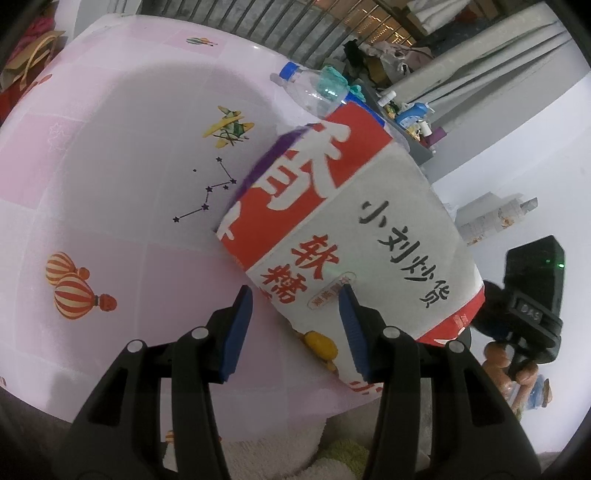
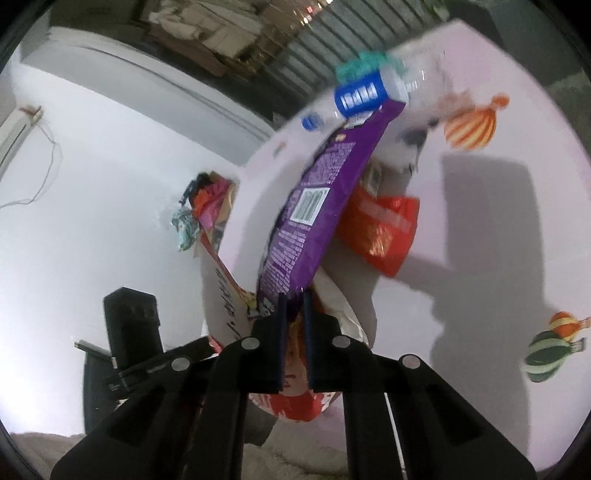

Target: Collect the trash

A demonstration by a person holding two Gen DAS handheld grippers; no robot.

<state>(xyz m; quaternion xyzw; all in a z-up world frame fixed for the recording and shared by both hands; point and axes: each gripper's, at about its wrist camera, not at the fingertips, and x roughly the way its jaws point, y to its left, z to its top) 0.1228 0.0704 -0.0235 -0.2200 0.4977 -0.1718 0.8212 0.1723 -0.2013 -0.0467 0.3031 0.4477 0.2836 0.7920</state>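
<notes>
A purple wrapper [image 2: 314, 206] stands out ahead of the right gripper [image 2: 294, 295], pinched at its near edge. The clear bottle [image 2: 391, 83] lies beyond it.

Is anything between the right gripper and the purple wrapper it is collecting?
No. The right gripper is already shut on the lower edge of the purple wrapper, with nothing visible between pads and wrapper. The plastic bottle lies beyond the wrapper's far end.

Lived-in home, cluttered. Worktop [image 1: 110, 155] under pink balloon-print cloth; white floor [image 2: 92, 206]; shelf of small bottles [image 1: 410, 114] and piled bags [image 1: 388, 59] by metal railing [image 1: 280, 33].
</notes>
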